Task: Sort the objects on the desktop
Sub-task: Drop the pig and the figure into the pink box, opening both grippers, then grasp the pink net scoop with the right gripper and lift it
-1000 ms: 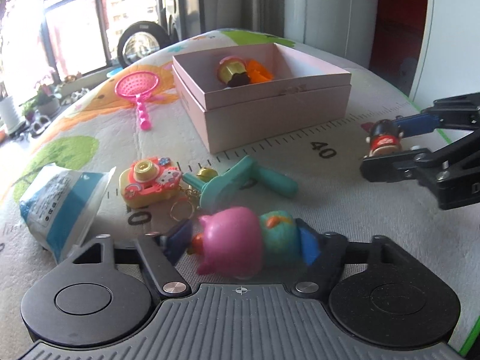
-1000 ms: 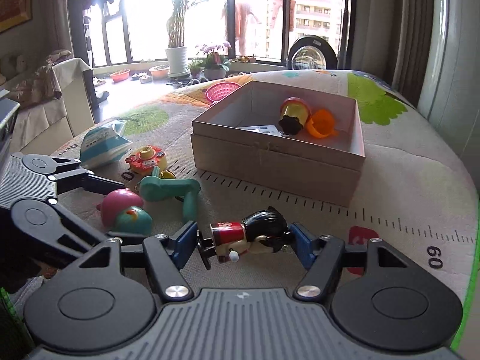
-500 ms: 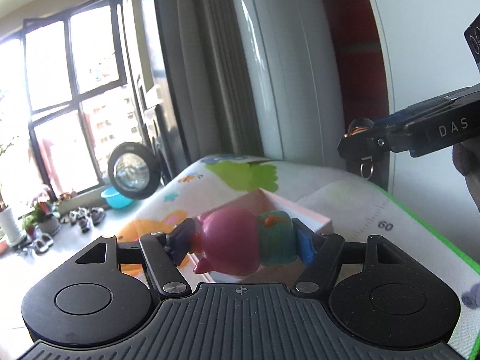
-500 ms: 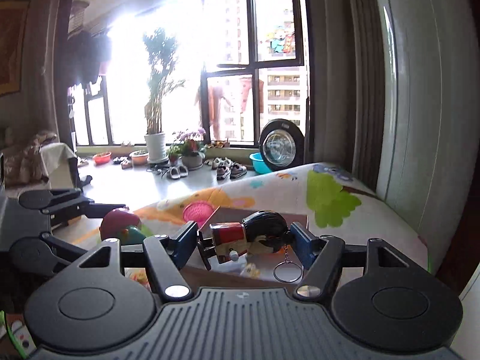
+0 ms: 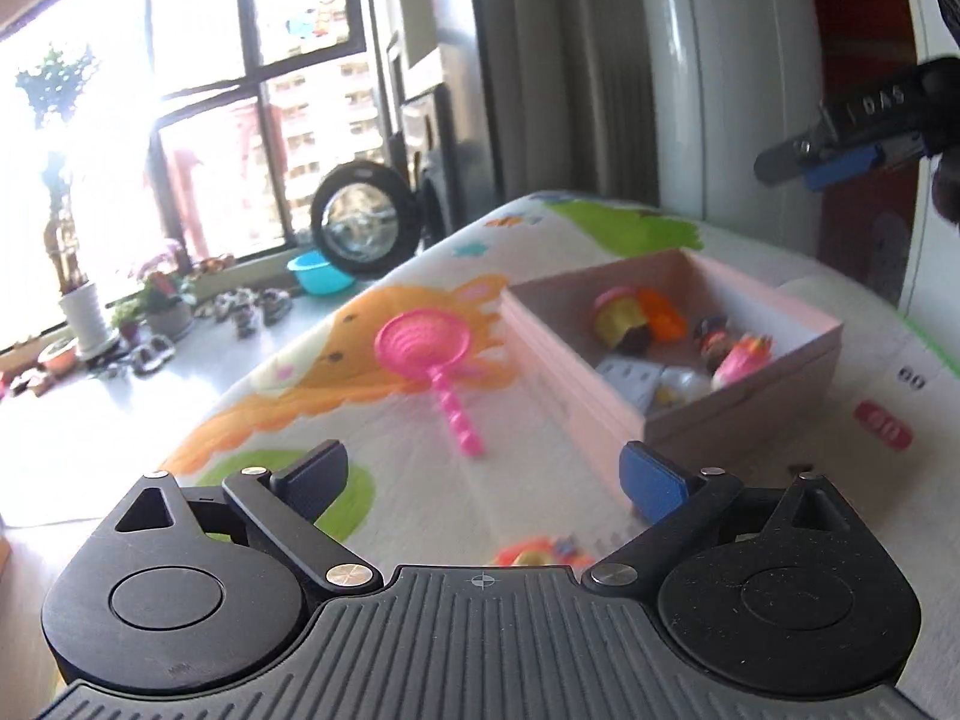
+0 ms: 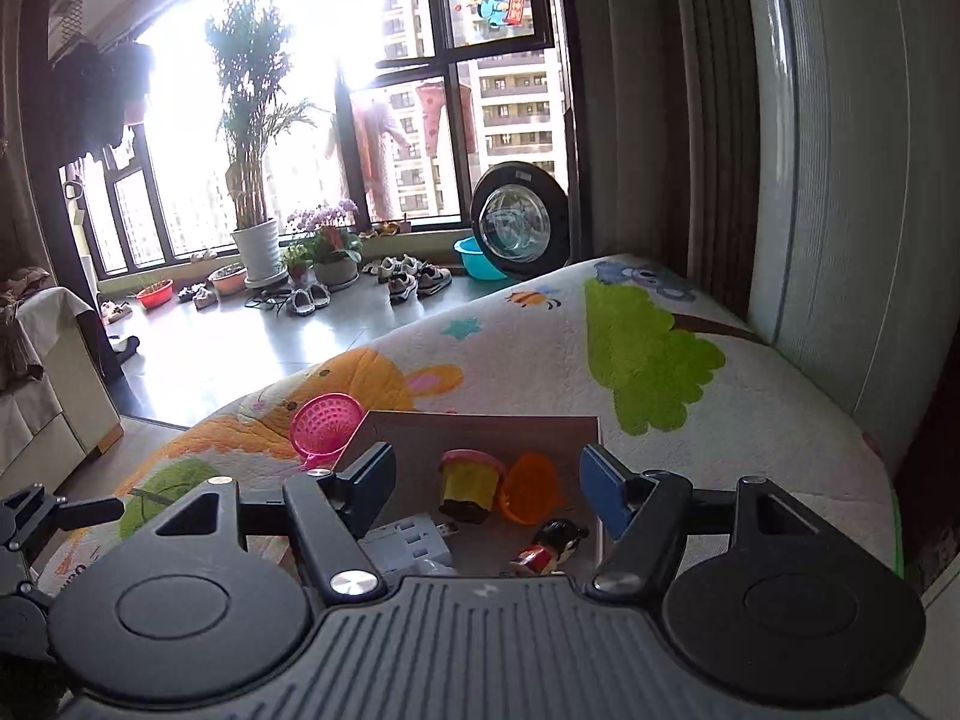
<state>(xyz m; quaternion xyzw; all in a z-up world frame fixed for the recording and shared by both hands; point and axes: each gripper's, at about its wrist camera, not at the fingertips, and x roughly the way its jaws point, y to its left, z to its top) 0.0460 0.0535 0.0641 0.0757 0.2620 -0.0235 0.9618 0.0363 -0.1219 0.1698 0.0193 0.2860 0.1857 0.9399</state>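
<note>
The pink box (image 5: 744,402) sits on the play mat, open at the top. In it lie a yellow cup toy (image 5: 618,321), an orange piece (image 5: 660,312), the red-and-black doll (image 5: 711,339), the pink pig toy (image 5: 741,360) and a white adapter (image 5: 630,375). My left gripper (image 5: 483,480) is open and empty, in front of and left of the box. My right gripper (image 6: 486,489) is open and empty above the box (image 6: 480,432), with the doll (image 6: 549,546), cup toy (image 6: 468,483) and orange piece (image 6: 531,495) below it. The right gripper's fingers (image 5: 840,165) show at the upper right of the left wrist view.
A pink toy strainer (image 5: 432,360) lies on the mat left of the box, also seen in the right wrist view (image 6: 324,429). An orange-pink toy (image 5: 534,555) shows just under my left gripper. The mat's edge drops to the floor on the left.
Both grippers have opened. The pig toy left my left gripper and the doll left my right gripper; both now lie in the box. Both views have tilted down toward the box.
</note>
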